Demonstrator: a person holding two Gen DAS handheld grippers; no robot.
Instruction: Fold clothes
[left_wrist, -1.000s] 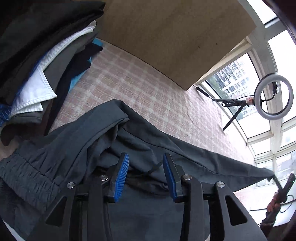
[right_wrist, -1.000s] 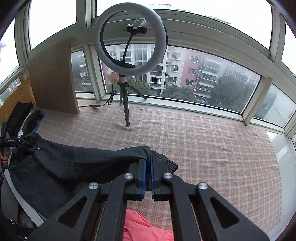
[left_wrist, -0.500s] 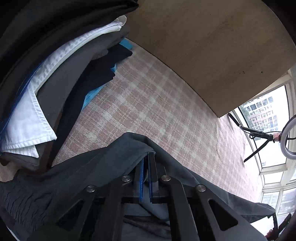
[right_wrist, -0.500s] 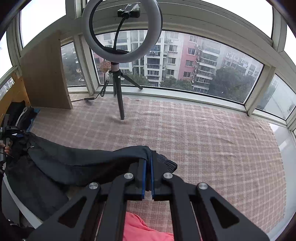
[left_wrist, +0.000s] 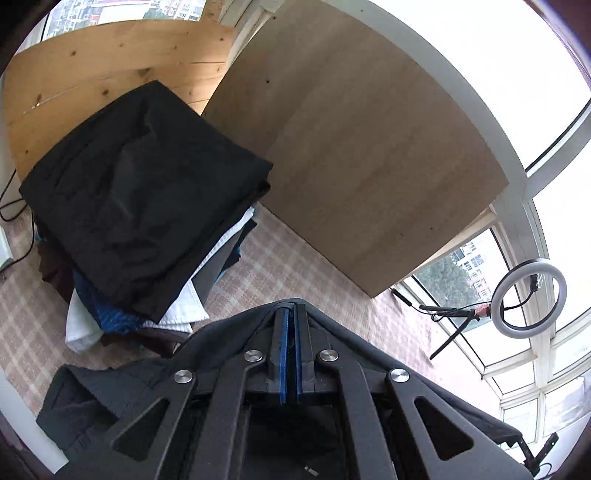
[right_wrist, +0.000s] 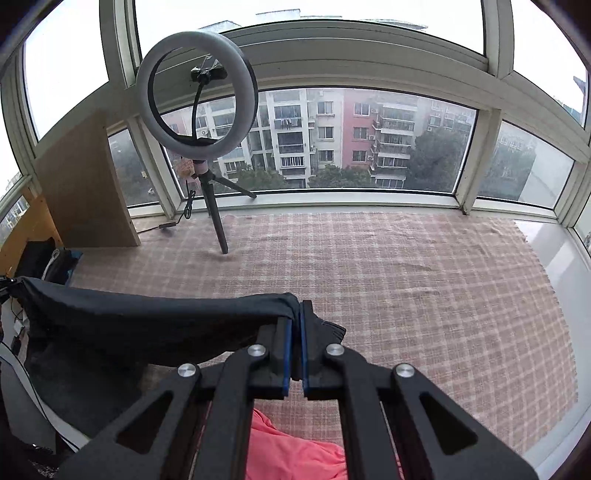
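Note:
Dark grey trousers (left_wrist: 221, 336) hang stretched between both grippers above the checked cloth (right_wrist: 406, 277). My left gripper (left_wrist: 291, 314) is shut on one end of them, the fabric draped over its fingertips. My right gripper (right_wrist: 296, 317) is shut on the other end, and the trousers (right_wrist: 147, 314) run taut from it to the left, sagging below. In the left wrist view a stack of folded clothes (left_wrist: 140, 206), black on top with white and blue beneath, lies just beyond the held fabric.
A ring light on a tripod (right_wrist: 199, 122) stands on the cloth by the window. A wooden board (left_wrist: 369, 147) leans upright behind the stack. A pink garment (right_wrist: 291, 450) lies under my right gripper. The cloth ends at the right by a white sill (right_wrist: 554, 258).
My left gripper went from open over the trousers to shut on them, then lifted them, tilting up toward the stack and board. The right gripper rose, pulling the fabric taut.

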